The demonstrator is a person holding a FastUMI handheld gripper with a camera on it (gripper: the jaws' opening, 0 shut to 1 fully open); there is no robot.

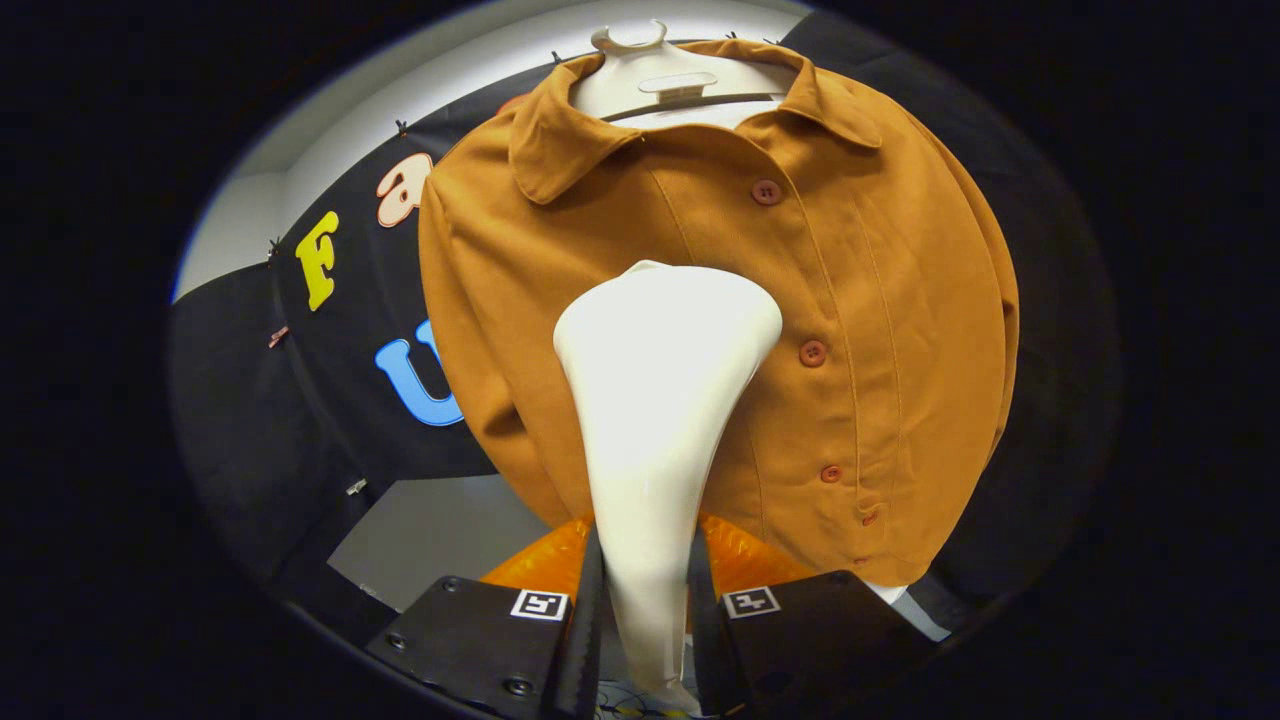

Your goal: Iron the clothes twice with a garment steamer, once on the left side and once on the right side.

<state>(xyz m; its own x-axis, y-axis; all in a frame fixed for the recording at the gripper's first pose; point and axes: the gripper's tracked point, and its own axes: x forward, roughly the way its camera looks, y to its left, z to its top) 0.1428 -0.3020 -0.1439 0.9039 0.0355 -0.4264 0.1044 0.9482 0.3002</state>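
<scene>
Between the fingers, clamped: white garment steamer in gripper.
Rising ahead from both fingers, wide head against brown shirt on hanger, left of button row.

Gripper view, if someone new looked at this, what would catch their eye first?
First the white garment steamer, rising from between the tool's fingers, which clamp its narrow handle from both sides, its wide head up against the cloth. Right behind it hangs an orange-brown buttoned shirt on a white hanger, before the booth's black wall.
</scene>
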